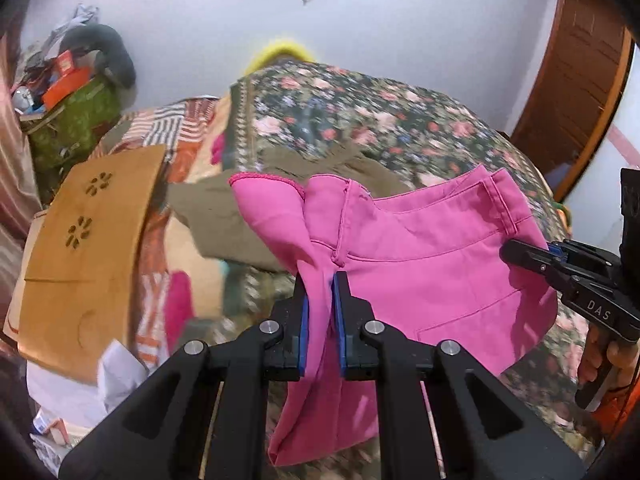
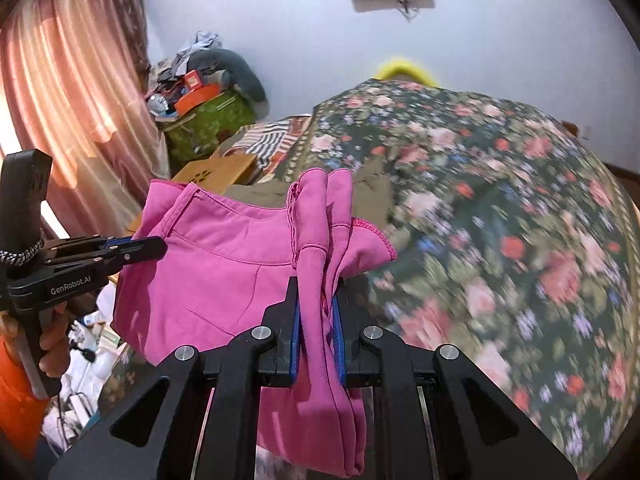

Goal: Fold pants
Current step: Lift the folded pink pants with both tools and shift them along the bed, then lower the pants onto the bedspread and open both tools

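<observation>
Pink pants [image 1: 420, 260] hang stretched between both grippers above a bed with a floral cover [image 1: 400, 120]. My left gripper [image 1: 320, 280] is shut on a bunched pink edge at the bottom centre of the left wrist view. At that view's right edge, my right gripper [image 1: 516, 250] clamps the pants' other side. In the right wrist view the same pants [image 2: 224, 272] spread to the left, with my right gripper [image 2: 316, 284] shut on gathered folds. My left gripper [image 2: 156, 246] pinches the far edge there. The legs droop below the jaws.
An olive garment [image 1: 248, 216] lies on the bed under the pants. A cardboard box [image 1: 88, 240] sits at the bed's left, a green bag piled with clutter [image 1: 76, 120] behind it. There is a wooden door [image 1: 572, 92] at right, a pink curtain [image 2: 68, 100] at left, and a hand [image 2: 52, 344].
</observation>
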`<state>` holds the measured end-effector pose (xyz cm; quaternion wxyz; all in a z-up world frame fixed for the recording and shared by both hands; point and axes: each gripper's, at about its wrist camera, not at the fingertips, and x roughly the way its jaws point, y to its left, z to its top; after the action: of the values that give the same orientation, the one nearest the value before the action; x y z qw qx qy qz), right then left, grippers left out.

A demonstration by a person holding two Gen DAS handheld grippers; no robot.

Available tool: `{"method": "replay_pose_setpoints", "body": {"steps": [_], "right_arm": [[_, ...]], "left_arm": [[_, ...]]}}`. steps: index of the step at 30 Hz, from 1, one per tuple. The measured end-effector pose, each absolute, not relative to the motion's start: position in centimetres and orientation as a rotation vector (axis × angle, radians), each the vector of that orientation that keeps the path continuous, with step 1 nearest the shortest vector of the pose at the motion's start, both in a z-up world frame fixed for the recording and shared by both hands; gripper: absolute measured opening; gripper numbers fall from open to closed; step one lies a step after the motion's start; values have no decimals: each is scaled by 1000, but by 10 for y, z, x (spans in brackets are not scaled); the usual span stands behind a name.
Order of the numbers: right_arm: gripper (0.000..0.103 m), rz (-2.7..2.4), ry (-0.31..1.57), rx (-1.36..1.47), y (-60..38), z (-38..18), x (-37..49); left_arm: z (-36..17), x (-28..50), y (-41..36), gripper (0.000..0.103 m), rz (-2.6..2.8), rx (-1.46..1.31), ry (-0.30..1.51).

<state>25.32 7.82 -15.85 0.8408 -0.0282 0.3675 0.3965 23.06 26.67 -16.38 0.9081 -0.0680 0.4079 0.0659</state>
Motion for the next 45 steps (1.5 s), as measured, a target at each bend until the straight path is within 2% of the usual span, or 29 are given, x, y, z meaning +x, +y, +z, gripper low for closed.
{"method": "replay_pose_setpoints", "body": {"steps": [14,22,30,33,35,37,41,45], "right_arm": [[12,789,714,-146,157,-160,338],[12,737,762,-231,184,-190,384],[13,699,837,-267,182,-214,401],[19,688,845,-292,175,-215,400],[35,662,835,-342,170,-214,398],[46,646,832,-363,163,-211,397],[48,638,836,-343,144,-193,390],[48,664,782,-281,123,-156,368]], "left_arm": [[-189,336,319,12,276,-62,743],[-244,399,343,12,319,-121,846],[-293,418,370,12,432,-186,940],[-301,412,381,12,423,-254,947],[-299,407,379,12,421,-255,944],[-293,402,373,12,426,-212,952],[-272,388,358,12,391,-159,967],[-227,360,335,13,340,-143,911]]}}
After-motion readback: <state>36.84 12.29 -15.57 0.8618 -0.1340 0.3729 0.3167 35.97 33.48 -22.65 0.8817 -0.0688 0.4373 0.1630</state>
